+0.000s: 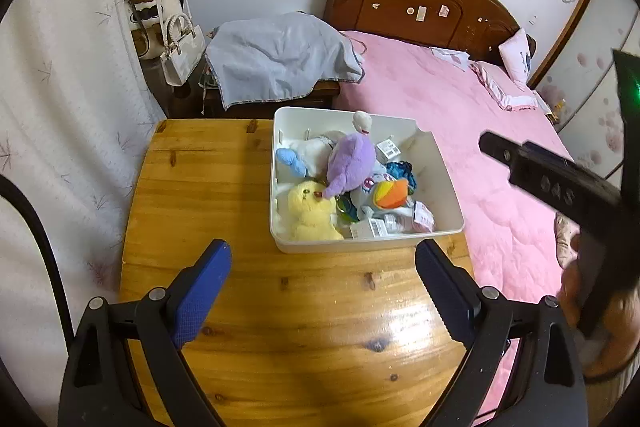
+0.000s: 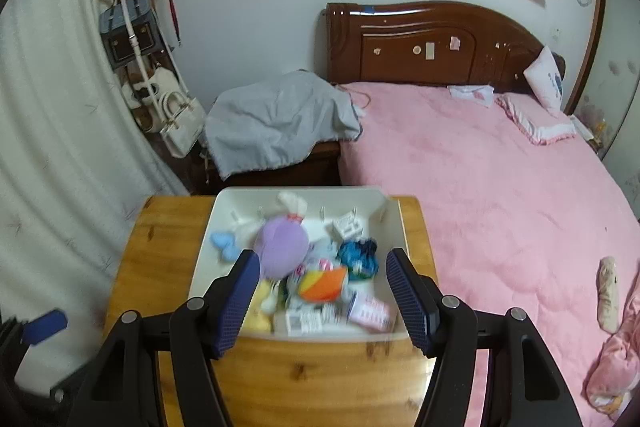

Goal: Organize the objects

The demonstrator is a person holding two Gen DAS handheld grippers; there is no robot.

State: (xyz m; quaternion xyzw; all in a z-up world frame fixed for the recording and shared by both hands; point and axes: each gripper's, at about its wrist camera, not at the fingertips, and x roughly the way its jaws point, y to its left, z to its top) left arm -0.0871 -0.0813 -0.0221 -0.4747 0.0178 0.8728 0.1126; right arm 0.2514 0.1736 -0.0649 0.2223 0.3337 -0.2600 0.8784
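A white bin (image 1: 446, 183) stands on the wooden table (image 1: 224, 195) and holds several soft toys: a purple plush (image 1: 352, 159), a yellow plush (image 1: 310, 213), a blue plush (image 1: 292, 161) and an orange and rainbow toy (image 1: 390, 194). My left gripper (image 1: 323, 259) is open and empty above the table, just short of the bin's near wall. My right gripper (image 2: 320, 269) is open and empty above the bin (image 2: 224, 215), over the purple plush (image 2: 280, 247) and the orange toy (image 2: 324, 283). The right gripper's body (image 1: 560, 183) shows at the right of the left wrist view.
A bed with a pink cover (image 1: 460, 115) runs along the table's right side. A nightstand under a grey cloth (image 1: 276, 55) stands behind the table. A coat rack with bags (image 2: 148, 39) and a white curtain (image 1: 60, 87) are on the left. Pink clothes (image 2: 616, 367) lie on the bed.
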